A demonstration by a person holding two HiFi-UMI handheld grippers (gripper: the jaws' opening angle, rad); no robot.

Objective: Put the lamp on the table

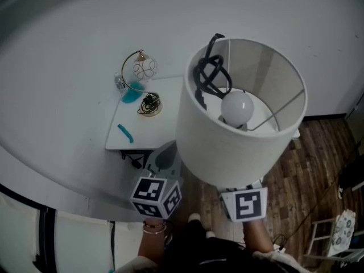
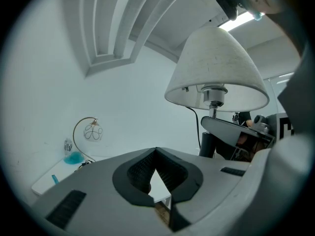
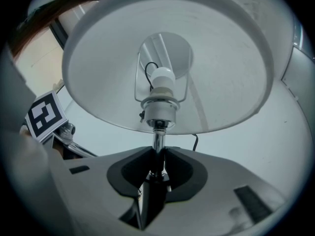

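Observation:
The lamp has a white drum shade (image 1: 227, 141) with a round bulb (image 1: 236, 107) and a black cord (image 1: 209, 75) bunched inside it. It hangs in the air to the right of the white table (image 1: 116, 138). My right gripper (image 3: 157, 154) is shut on the lamp's chrome stem (image 3: 158, 140) just below the socket. In the head view only its marker cube (image 1: 244, 205) shows under the shade. My left gripper (image 2: 156, 151) is shut with nothing in it and stays left of the lamp (image 2: 216, 73), apart from it.
On the table stand a small gold arc lamp with a glass ball (image 1: 143, 68), a teal dish (image 1: 132, 92), a coiled cable (image 1: 149, 104) and a teal stick (image 1: 125, 133). A white wall runs behind. Wood floor (image 1: 307, 169) lies at the right.

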